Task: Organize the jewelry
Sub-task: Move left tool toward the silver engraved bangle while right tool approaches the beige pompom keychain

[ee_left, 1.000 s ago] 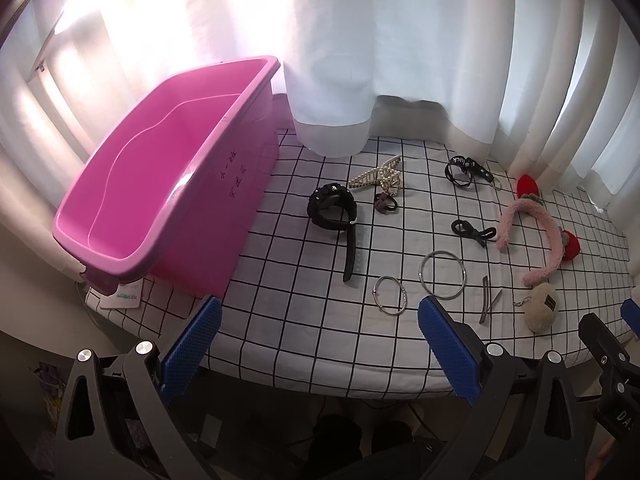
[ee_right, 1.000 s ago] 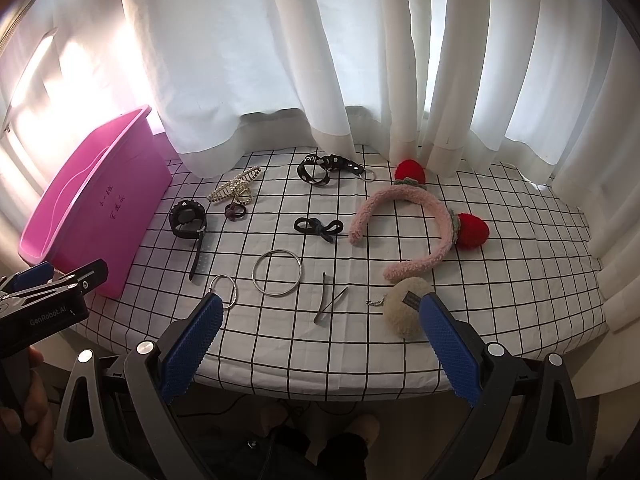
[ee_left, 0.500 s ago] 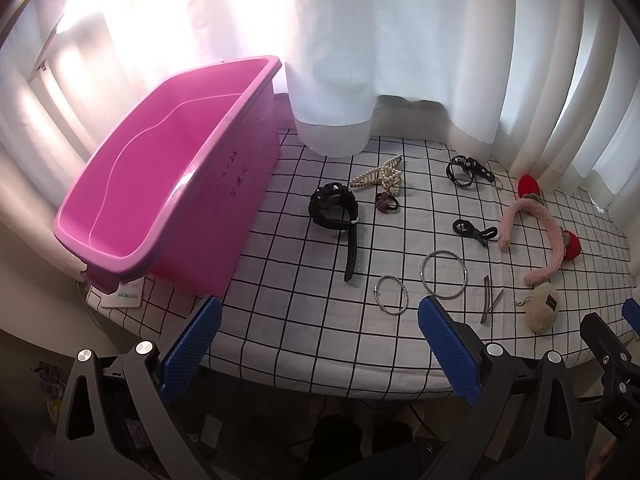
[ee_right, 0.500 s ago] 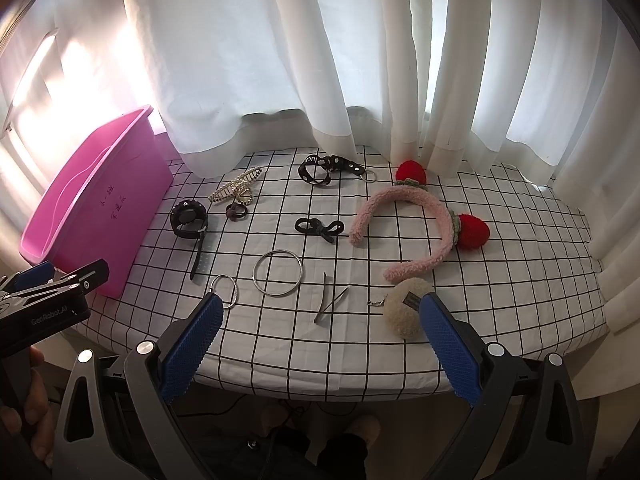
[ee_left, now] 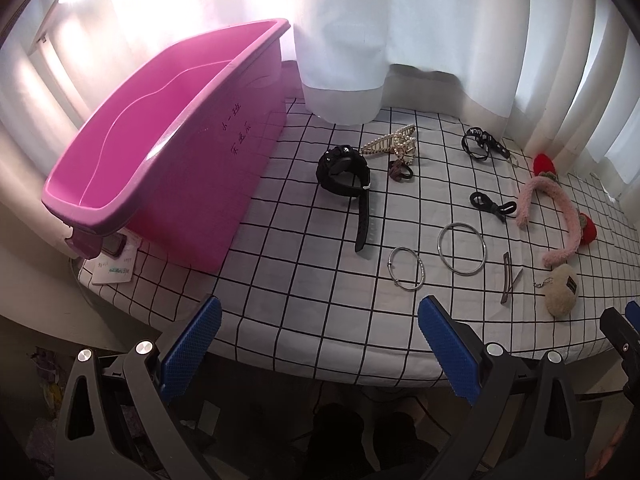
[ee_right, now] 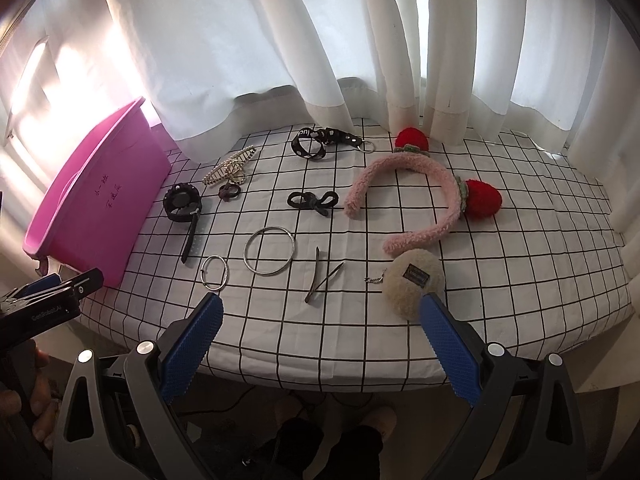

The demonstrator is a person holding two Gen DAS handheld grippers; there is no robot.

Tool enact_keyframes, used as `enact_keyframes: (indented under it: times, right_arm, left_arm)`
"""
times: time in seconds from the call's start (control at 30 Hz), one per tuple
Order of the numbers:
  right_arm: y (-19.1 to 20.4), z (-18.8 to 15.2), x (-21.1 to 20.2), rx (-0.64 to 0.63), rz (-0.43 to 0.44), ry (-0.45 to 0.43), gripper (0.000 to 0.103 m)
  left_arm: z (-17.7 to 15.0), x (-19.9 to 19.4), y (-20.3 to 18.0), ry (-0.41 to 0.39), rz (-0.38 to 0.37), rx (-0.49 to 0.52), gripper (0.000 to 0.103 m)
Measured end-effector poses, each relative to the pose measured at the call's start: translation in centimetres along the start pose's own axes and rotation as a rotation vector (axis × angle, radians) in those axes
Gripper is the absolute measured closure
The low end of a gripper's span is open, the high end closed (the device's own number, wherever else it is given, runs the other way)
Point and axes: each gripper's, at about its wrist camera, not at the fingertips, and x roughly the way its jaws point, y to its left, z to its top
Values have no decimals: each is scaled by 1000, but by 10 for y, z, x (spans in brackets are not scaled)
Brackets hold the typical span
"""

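Jewelry all out, bin empty

Jewelry lies scattered over the checked cloth (ee_right: 520,280), none of it sorted as far as I can see. Nearest the front edge sit a small silver ring (ee_right: 215,272), a larger silver bangle (ee_right: 270,251), a dark hair clip (ee_right: 320,276) and a cream pompom charm (ee_right: 412,282). Behind them are a black watch (ee_right: 184,204), a pearl claw clip (ee_right: 230,170), a small dark hair tie (ee_right: 229,192), a black bow tie (ee_right: 313,201), a black lanyard strap (ee_right: 326,142) and a pink fuzzy headband (ee_right: 404,200) with 2 red pompoms.

Off at the left end stands the pink bin (ee_left: 132,152), and its inside looks bare, so I'd judge the job barely begun: all 10 pieces are left to move.

Both tools hang back off the near edge. The left gripper (ee_left: 316,344) has its blue pads spread wide and holds nothing; the right gripper (ee_right: 318,340) is just as wide and empty, with one pad overlapping the charm in view. Neither is touching any item.
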Motion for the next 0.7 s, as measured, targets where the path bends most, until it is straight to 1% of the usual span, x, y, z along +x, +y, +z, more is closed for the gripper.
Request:
enact_keyframes:
  times: [0.1, 0.17, 0.27, 0.4, 0.5, 0.57, 0.7]
  right_arm:
    - [-20, -8, 9, 25, -17, -3, 9]
    - [-34, -11, 18, 35, -37, 9, 9]
    - [-57, -16, 31, 56, -73, 25, 9]
    - [-82, -18, 50, 82, -90, 34, 9]
    - [-90, -18, 67, 79, -77, 50, 9]
    - [-91, -18, 77, 65, -75, 57, 9]
    - [-89, -16, 94, 52, -44, 60, 9]
  left_arm:
    - [-9, 15, -9, 17, -24, 17, 6]
    - [-14, 27, -16, 33, -54, 23, 6]
    - [-19, 44, -28, 52, -81, 25, 6]
    - [-23, 66, -43, 55, -90, 8, 6]
    - [-23, 83, -53, 65, -88, -5, 6]
    - [-23, 91, -58, 66, -94, -16, 6]
    - [-21, 106, -66, 60, -82, -22, 6]
